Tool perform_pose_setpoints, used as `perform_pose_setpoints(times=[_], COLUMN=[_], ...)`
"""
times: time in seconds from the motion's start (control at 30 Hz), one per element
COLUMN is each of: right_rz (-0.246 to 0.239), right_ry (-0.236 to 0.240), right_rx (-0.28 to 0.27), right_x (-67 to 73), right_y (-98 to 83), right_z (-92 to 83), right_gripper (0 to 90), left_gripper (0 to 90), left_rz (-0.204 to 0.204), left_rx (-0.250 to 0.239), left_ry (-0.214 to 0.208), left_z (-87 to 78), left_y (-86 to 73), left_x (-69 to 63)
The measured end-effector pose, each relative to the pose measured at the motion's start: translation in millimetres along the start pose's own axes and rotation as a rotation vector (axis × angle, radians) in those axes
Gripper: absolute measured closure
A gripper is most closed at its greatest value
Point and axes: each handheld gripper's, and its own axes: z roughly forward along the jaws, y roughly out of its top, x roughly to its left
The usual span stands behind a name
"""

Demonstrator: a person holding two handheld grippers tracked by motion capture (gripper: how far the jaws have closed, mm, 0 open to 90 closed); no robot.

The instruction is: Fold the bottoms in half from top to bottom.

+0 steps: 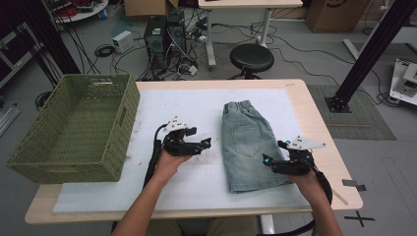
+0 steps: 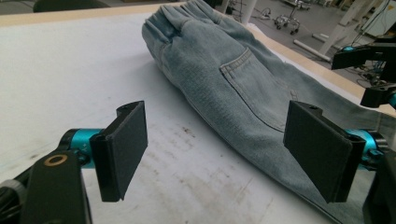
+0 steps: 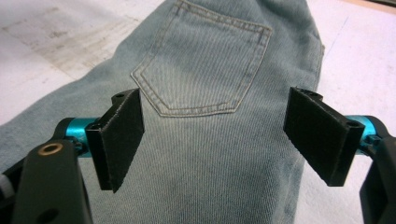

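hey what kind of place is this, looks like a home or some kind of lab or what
Most likely a lab or workshop, not a home. Behind the table with the folded denim shorts stand computer towers amid tangled floor cables, plus cardboard boxes and a black metal frame.

1 camera looks down from above; 2 gripper cameras sit low, close, sharing the denim shorts [image 1: 247,145].

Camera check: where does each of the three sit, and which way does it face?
High view: overhead, facing forward and down on the white-topped table; forearms, left gripper, right gripper.
Left gripper view: low, facing folded light-blue denim shorts sideways; own open jaws.
Right gripper view: above the shorts' back pocket; own open jaws.
Shared: all show the shorts.
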Motion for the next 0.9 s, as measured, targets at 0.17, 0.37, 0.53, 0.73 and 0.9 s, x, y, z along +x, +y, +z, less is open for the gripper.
perform_pose_setpoints(times=[0.17,0.37,0.53,0.73,0.9], right_rz=[0.011,0.01,0.011,0.017,0.06], right_ry=[-0.005,-0.006,-0.005,-0.032,-0.112], right_rx=[0.002,-0.004,0.0,0.004,0.037], right_x=[-1.1,-2.1,-1.3,-1.8,-7.5], right_y=[-0.9,-2.6,-3.5,-3.7,-6.0], right_z=[1.4,-0.5,-0.1,0.3,1.8], right_gripper=[21.3,21.5,21.5,21.5,33.5], left_gripper=[27.3,27.6,27.7,37.2,45.9], left_rz=[-0.021,-0.047,-0.05,-0.06,-0.039], left_rx=[0.042,0.085,0.137,0.203,0.242], left_ry=[0.002,-0.001,0.006,0.047,0.065], left_z=[21.7,41.4,60.3,73.8,75.2], left_y=[-2.1,-7.7,-11.3,-15.8,-15.8], left_x=[-6.4,-13.8,-22.7,-28.9,-33.4])
